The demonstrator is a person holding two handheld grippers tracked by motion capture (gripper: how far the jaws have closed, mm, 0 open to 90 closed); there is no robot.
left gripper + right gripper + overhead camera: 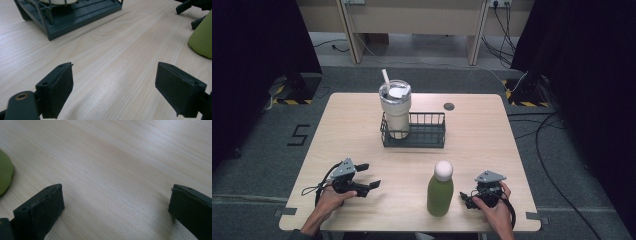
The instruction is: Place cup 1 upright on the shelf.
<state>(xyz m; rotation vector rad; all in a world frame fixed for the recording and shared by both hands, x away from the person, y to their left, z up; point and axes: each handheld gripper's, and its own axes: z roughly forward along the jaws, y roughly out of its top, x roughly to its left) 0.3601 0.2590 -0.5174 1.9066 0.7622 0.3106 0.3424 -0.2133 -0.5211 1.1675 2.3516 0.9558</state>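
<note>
A green bottle [440,192] with a round white cap stands upright near the table's front edge, right of centre. Just to its right, my right gripper [467,198] rests low on the wood; its view has the jaws wide apart, open [116,202], with the bottle's green edge [5,175] at far left. At the front left my left gripper [369,176] is open [115,82] over bare wood, nothing between its jaws. The bottle [202,40] is at that view's right edge. A cream tumbler [395,107] with a straw stands in the left end of a dark wire basket [427,137].
The basket [75,20] lies ahead of my left gripper across bare wood. A small round dark grommet [449,106] sits near the table's far edge. Cables [552,165] trail over the grey floor at right, and black curtains hang on both sides.
</note>
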